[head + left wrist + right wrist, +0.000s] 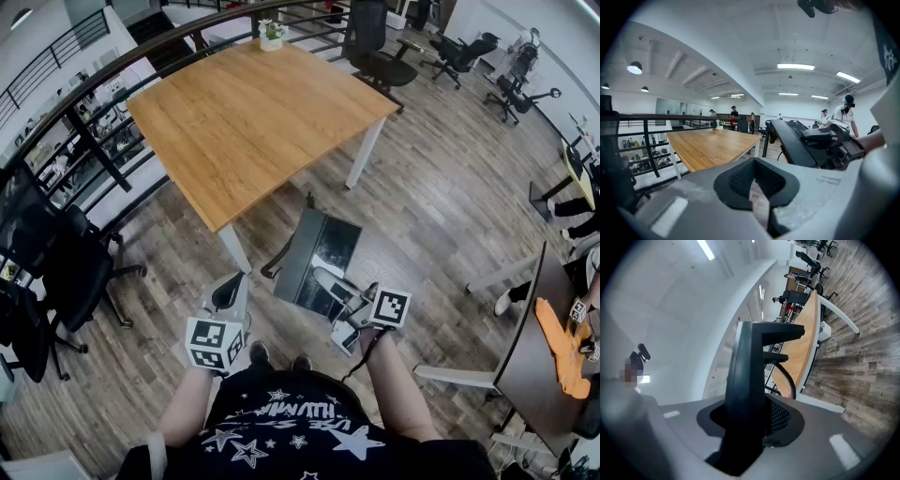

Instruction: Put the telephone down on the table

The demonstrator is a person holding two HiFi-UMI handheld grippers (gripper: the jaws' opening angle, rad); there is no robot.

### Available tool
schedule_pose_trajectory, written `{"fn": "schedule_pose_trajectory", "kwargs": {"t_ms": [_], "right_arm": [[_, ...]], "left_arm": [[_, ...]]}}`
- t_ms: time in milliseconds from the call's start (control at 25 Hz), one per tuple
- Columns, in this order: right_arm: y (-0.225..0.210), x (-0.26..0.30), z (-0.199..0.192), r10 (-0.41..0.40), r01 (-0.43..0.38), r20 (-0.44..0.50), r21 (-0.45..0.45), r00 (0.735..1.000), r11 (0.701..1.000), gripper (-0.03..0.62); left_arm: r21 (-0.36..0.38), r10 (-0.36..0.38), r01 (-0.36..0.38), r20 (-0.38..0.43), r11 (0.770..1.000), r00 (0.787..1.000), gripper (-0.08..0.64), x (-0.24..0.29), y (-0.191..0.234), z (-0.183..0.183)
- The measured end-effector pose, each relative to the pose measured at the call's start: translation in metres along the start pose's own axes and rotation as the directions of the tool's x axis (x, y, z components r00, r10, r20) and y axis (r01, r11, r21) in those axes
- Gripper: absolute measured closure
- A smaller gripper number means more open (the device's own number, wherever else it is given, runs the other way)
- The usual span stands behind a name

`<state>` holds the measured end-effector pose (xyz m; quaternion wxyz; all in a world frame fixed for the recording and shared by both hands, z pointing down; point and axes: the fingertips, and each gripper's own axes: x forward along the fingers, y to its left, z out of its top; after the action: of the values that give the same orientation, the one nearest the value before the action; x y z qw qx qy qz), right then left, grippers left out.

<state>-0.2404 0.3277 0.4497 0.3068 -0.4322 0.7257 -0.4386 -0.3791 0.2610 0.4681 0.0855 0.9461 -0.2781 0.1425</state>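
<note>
Left gripper (228, 292) (757, 180), near left: jaws a little apart, nothing between them (floor shows through the gap). Telephone (314, 258) (797, 140) (747, 371), near centre: in the air above the floor, on the near side of the wooden table (253, 112) (712, 145) (806, 348). Right gripper (339, 298) (754, 413), near right: pads clamped on the telephone's edge, carrying it.

The table (253, 112) is bare but for a small plant (271, 36) at its far edge, so nearly the whole top is free. Its near corner faces the person, with open floor to either side. A railing (86, 139) runs close along the table's left and far sides. Chairs (66, 272) crowd the left; another desk (525, 352) stands well apart on the right.
</note>
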Motion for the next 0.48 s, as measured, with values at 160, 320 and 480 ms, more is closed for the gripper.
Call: {"fn": "schedule_pose_trajectory", "kwargs": {"t_ms": [160,320,480], "right_arm": [[-0.001,-0.003,0.001,-0.002,0.002,0.002,0.011,1.000,1.000,0.433],[-0.004,-0.009,0.004,-0.008,0.007,0.009,0.015,1.000,1.000,0.433],[-0.008,-0.014,0.006,-0.012,0.012,0.009,0.015,1.000,1.000,0.433]], "left_arm": [[0.003,-0.010,0.010,0.000,1.000,1.000,0.558,0.002,-0.007,0.002],[0.004,-0.015,0.015,0.007,1.000,1.000,0.558,0.004,-0.012,0.004],[-0.006,-0.011,0.011,0.004,1.000,1.000,0.558,0.008,-0.016,0.004]]}}
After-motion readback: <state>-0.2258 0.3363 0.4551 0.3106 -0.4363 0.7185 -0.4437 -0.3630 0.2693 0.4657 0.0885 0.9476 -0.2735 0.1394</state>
